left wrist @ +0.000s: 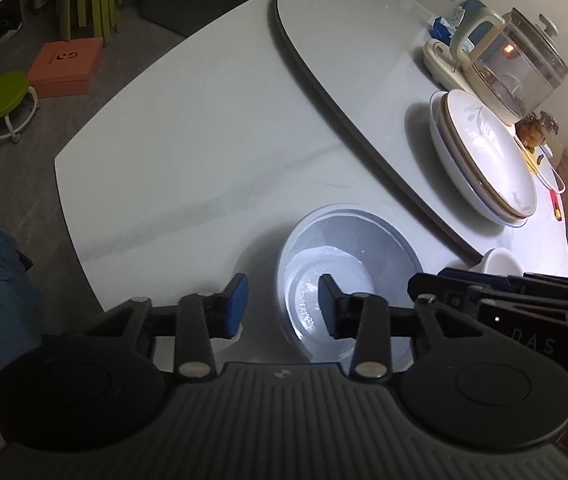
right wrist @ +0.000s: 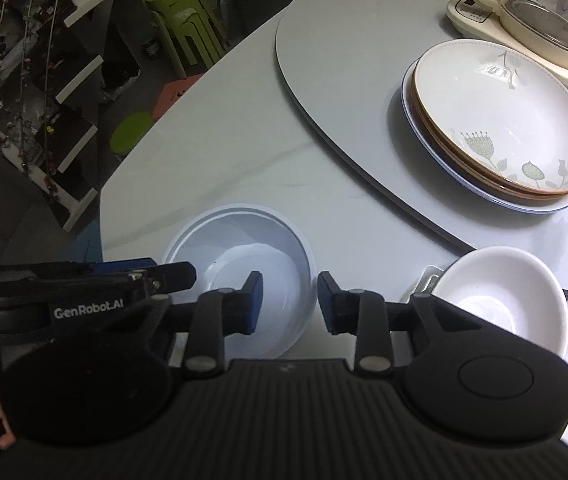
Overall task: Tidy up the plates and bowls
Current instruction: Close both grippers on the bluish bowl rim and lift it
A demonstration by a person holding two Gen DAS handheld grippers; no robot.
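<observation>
At tabletop's near edge: pale bowl (right wrist: pixel 240 276), both grippers straddling its rim. Left gripper (left wrist: pixel 284 304) part open, rim between pads, not pinched. Right gripper (right wrist: pixel 290 302) likewise. Judged step: gripping bowl. Next: clamp, lift toward plate stack (right wrist: pixel 500 128); small white bowl (right wrist: pixel 504 300) waits beside.

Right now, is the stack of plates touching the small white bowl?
Apart. The right wrist view shows bare turntable between the plate stack and the small white bowl, which sits off its near edge.

both wrist views look steeply down, close; share pale bowl (left wrist: pixel 348 276), plate stack (right wrist: pixel 500 124).
</observation>
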